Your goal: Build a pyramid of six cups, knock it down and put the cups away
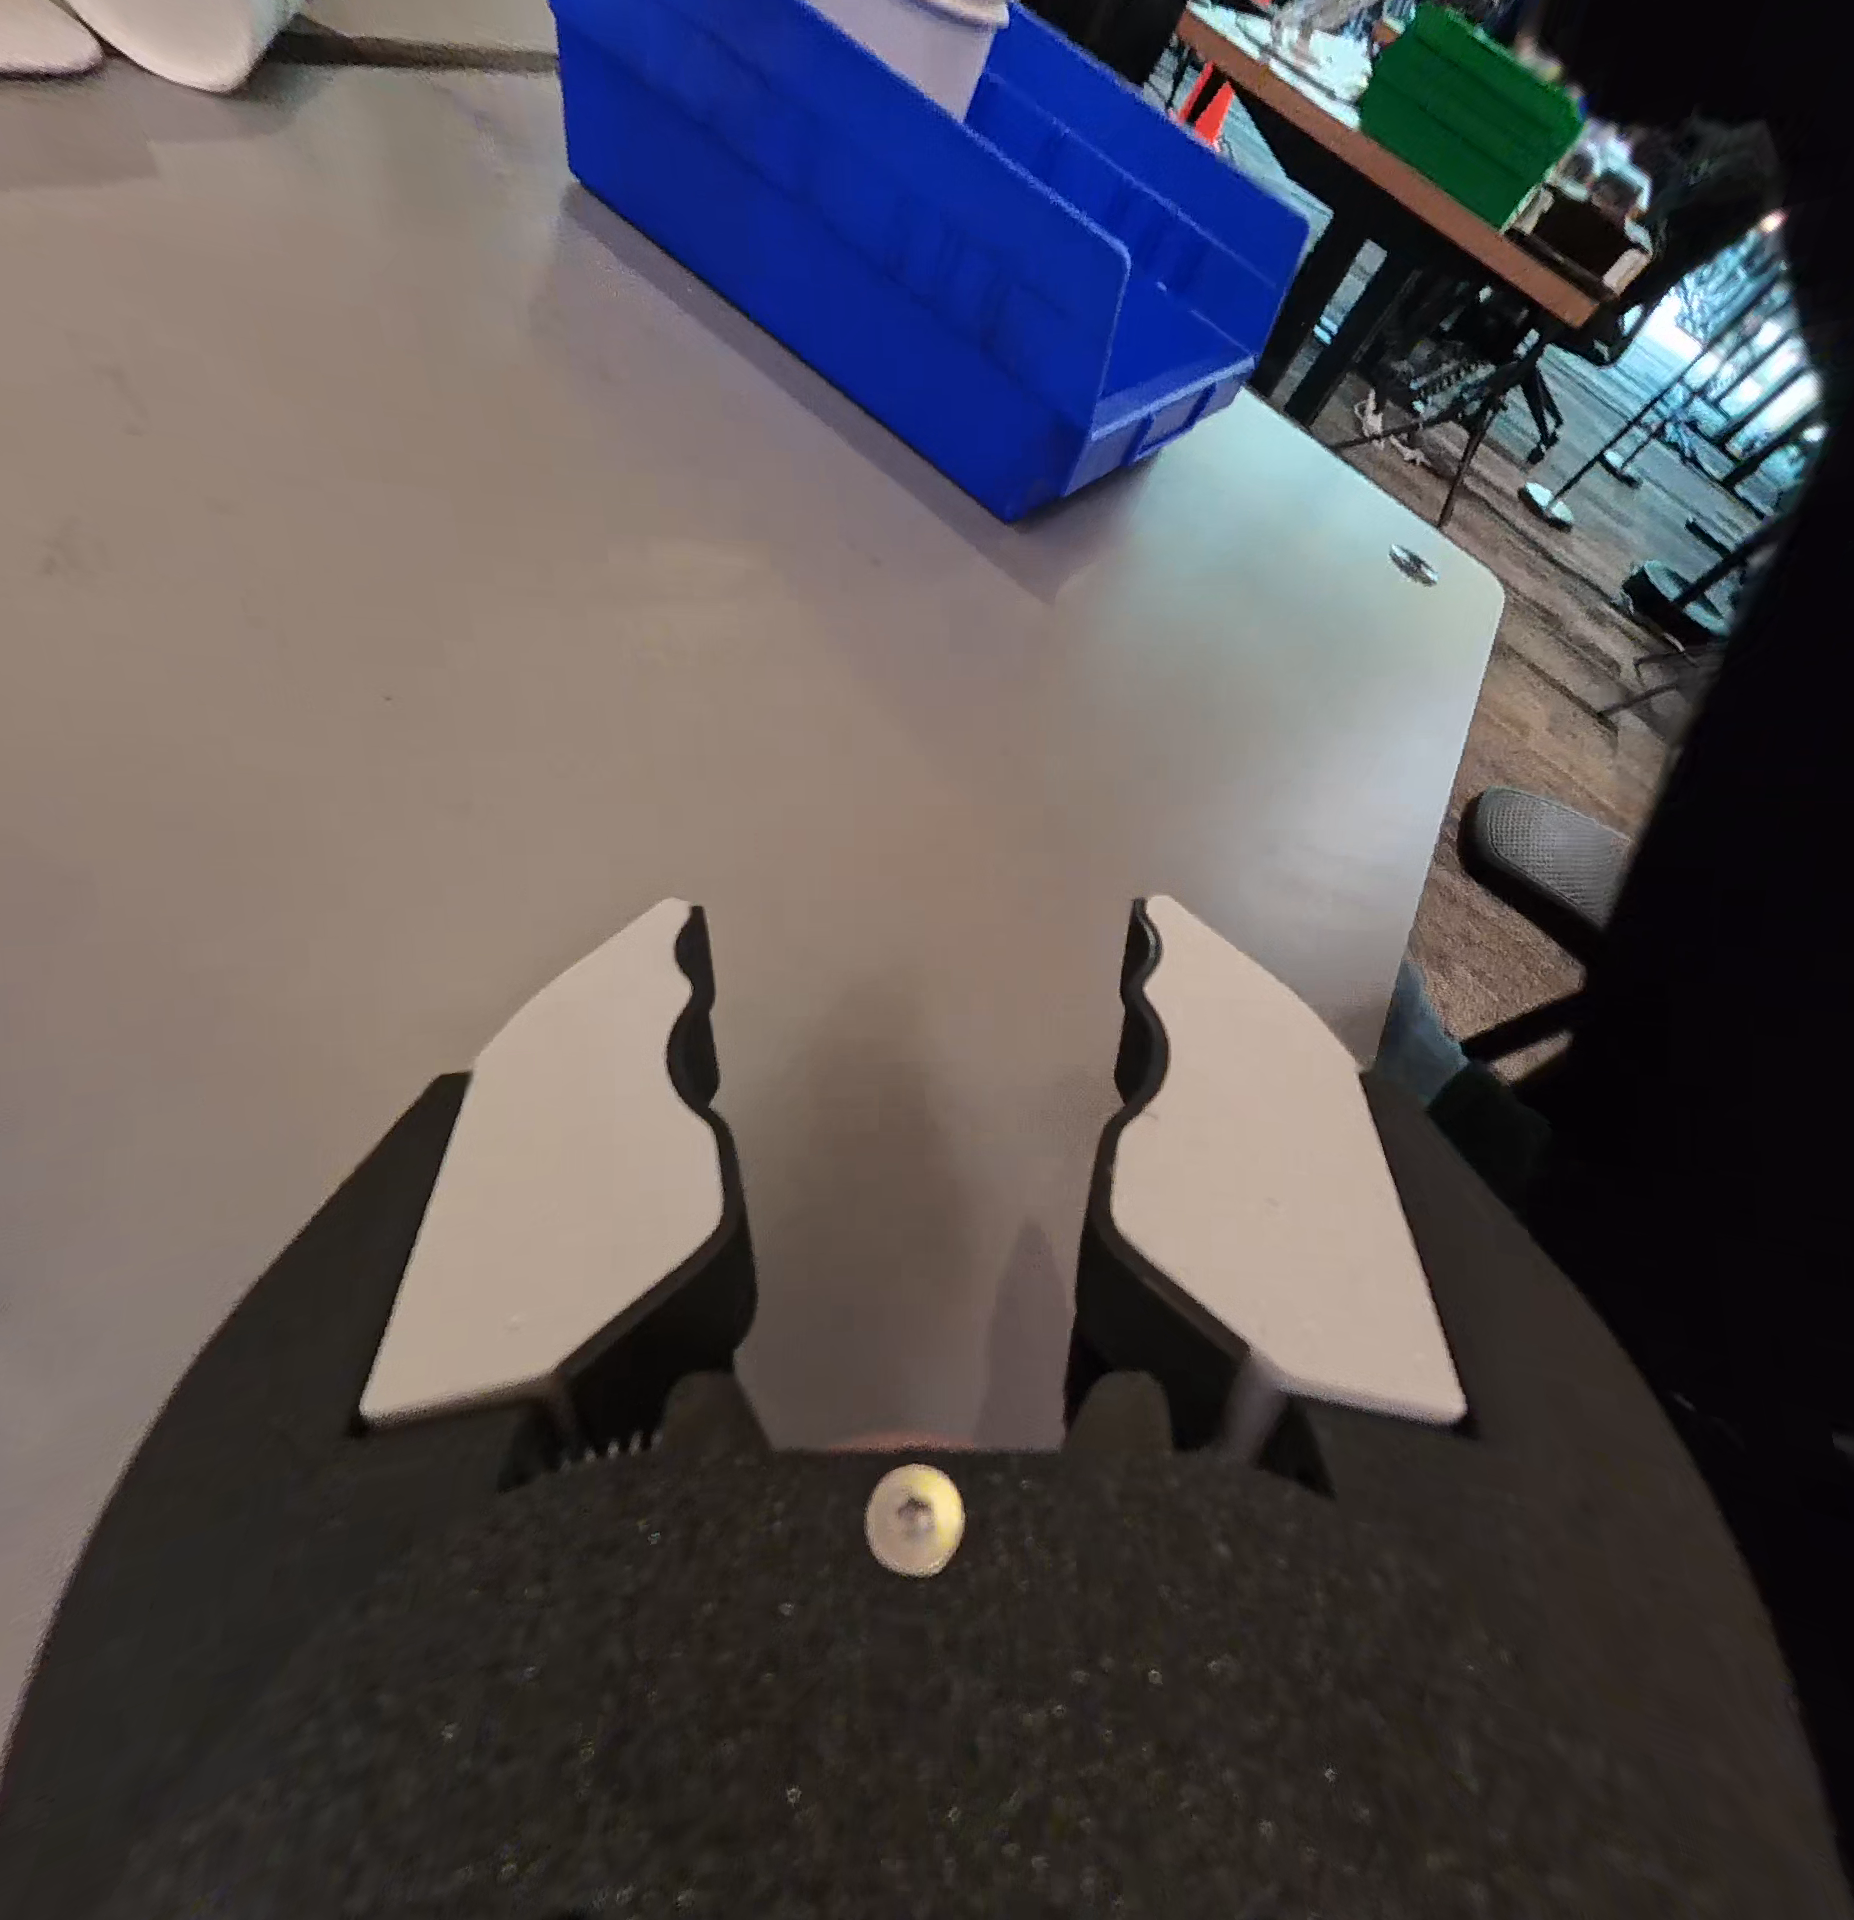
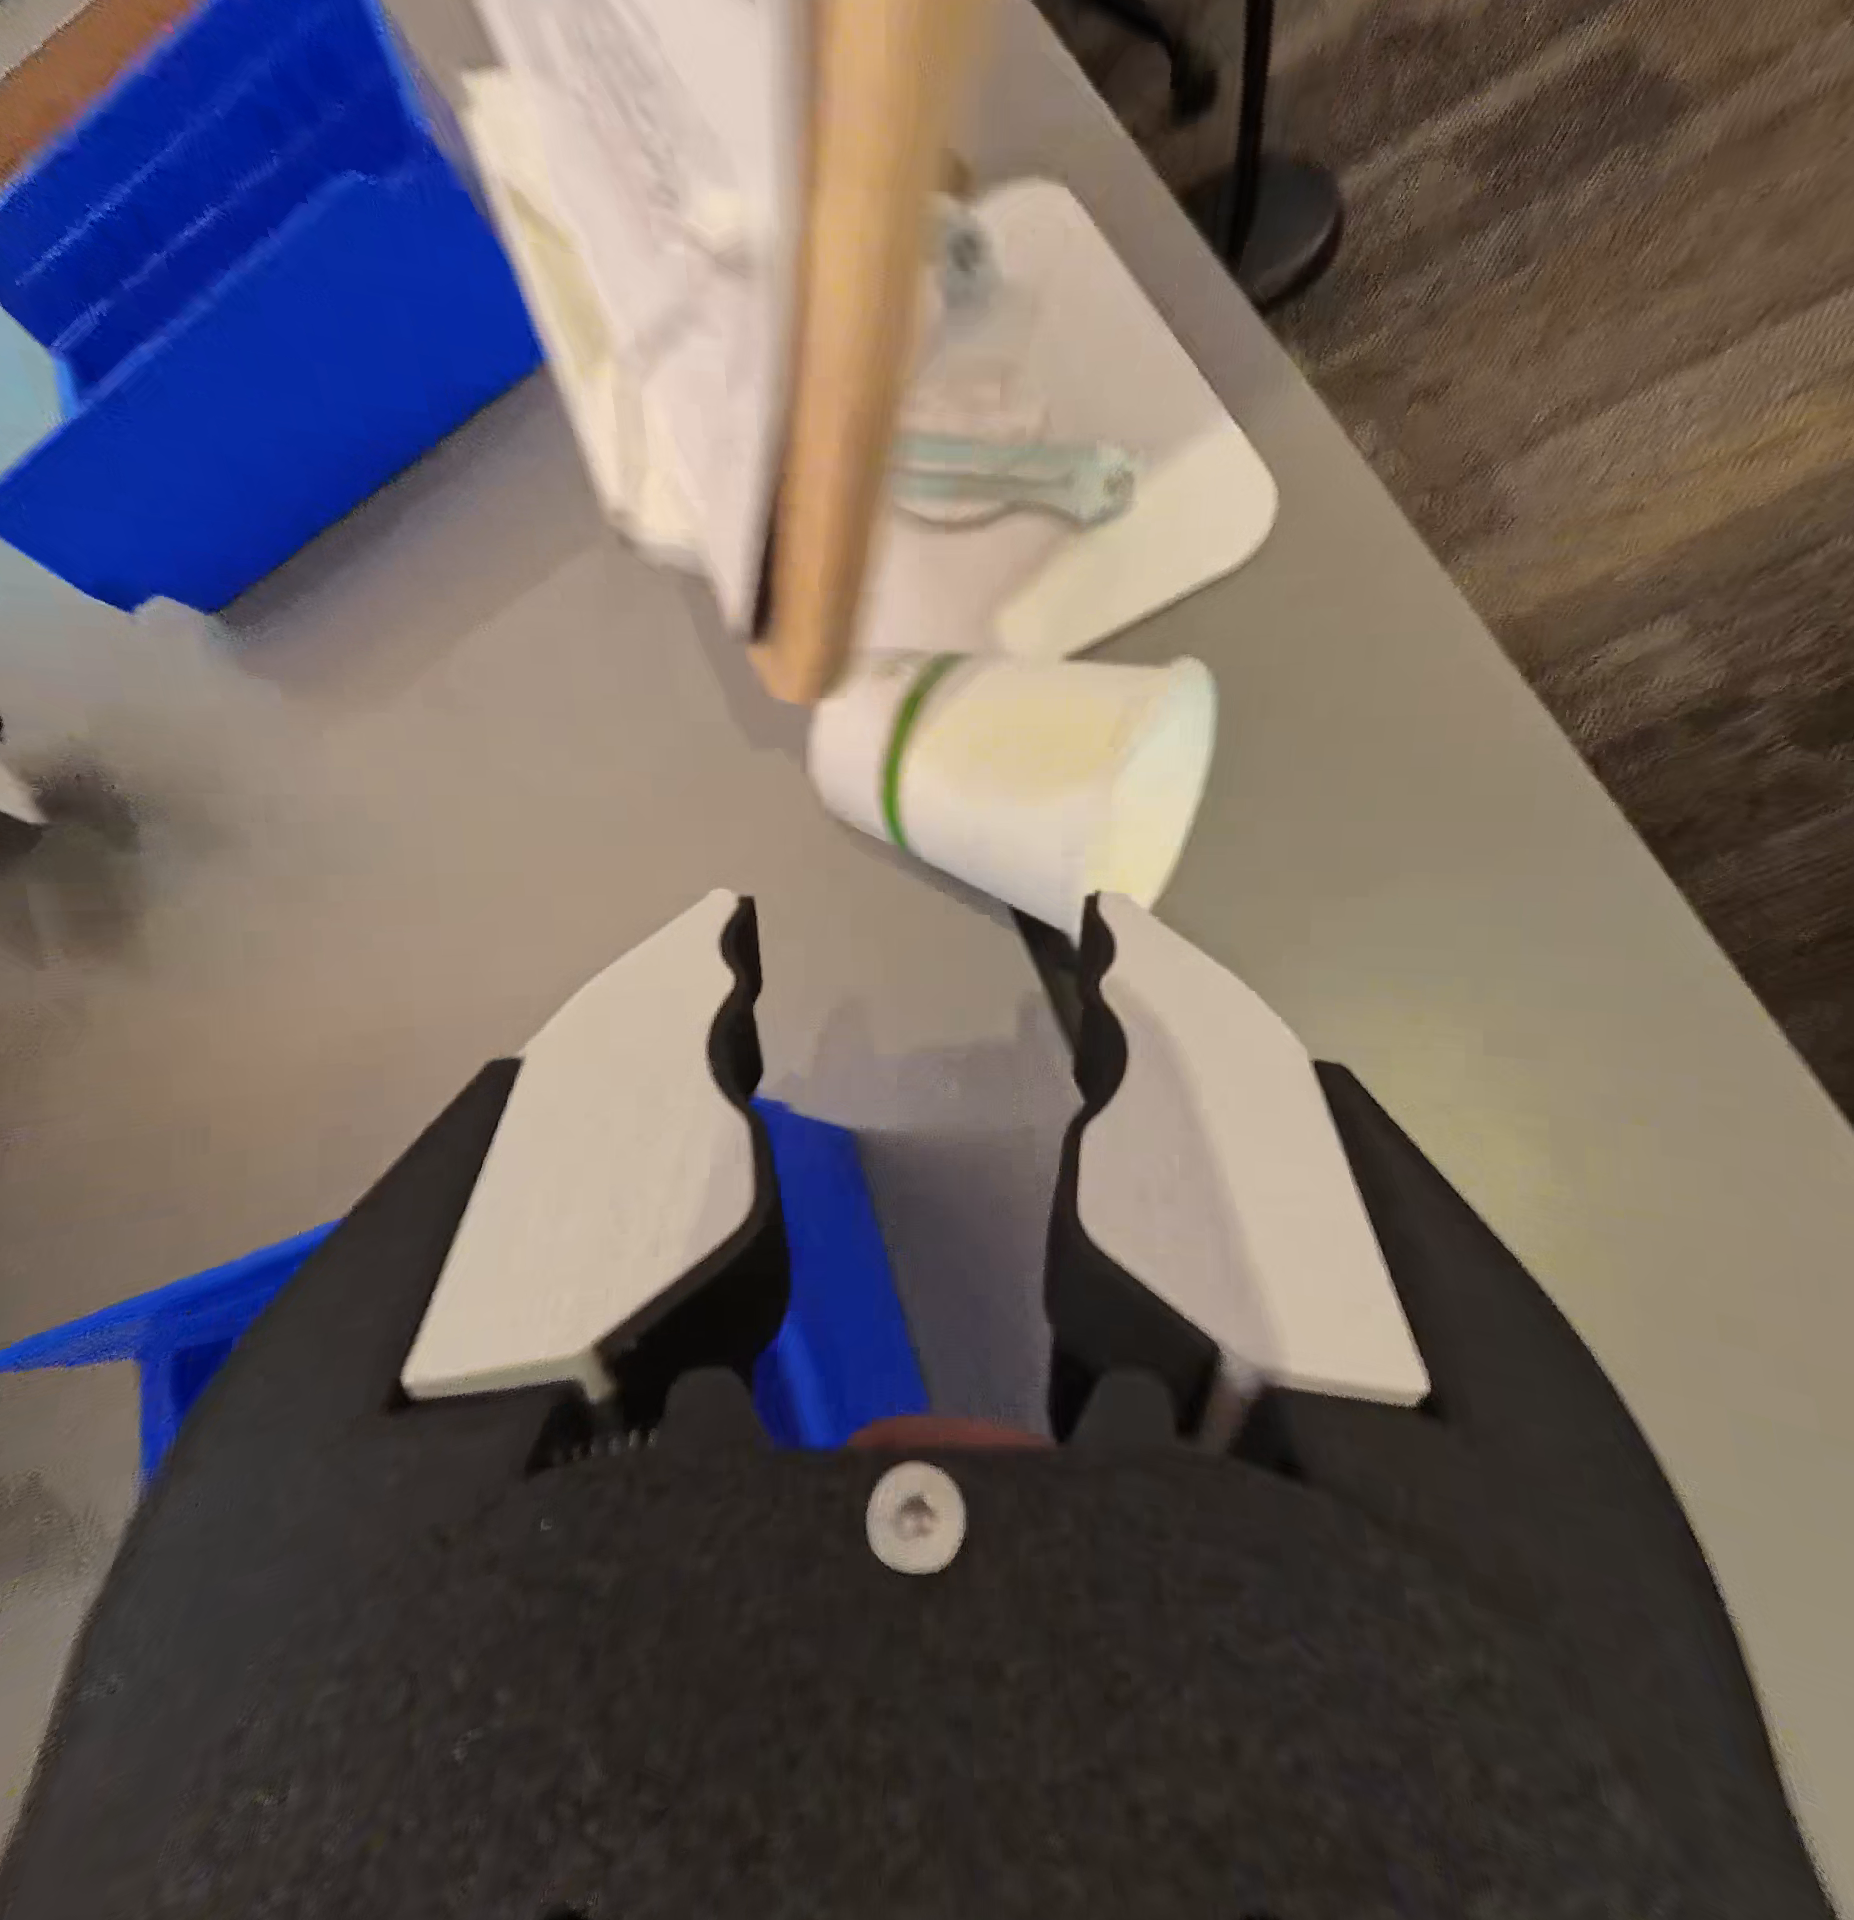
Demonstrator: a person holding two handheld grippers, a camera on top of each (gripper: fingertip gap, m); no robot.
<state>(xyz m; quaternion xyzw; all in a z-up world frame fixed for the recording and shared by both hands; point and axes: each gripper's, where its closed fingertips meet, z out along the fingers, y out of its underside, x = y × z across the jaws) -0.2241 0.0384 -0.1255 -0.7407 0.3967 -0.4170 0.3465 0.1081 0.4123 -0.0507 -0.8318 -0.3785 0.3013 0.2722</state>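
Left wrist view: my left gripper (image 1: 921,914), fingers spread, empty, above bare grey table (image 1: 383,623); blue bin (image 1: 902,260) upper centre, a pale cup (image 1: 928,47) inside it at the top edge.

Right wrist view: my right gripper (image 2: 918,909), released, empty; paper cup (image 2: 1011,774) on its side, centre right, just beyond my fingertips; second blue bin (image 2: 248,343) upper left.

Office or lab workspace: grey table (image 1: 487,623) with blue storage bins (image 1: 902,260), far right a wood-top desk (image 1: 1422,197) holding green bins (image 1: 1463,104), mesh office chair (image 1: 1546,862) near right, carpet floor (image 2: 1629,364), paper stack (image 2: 642,260).
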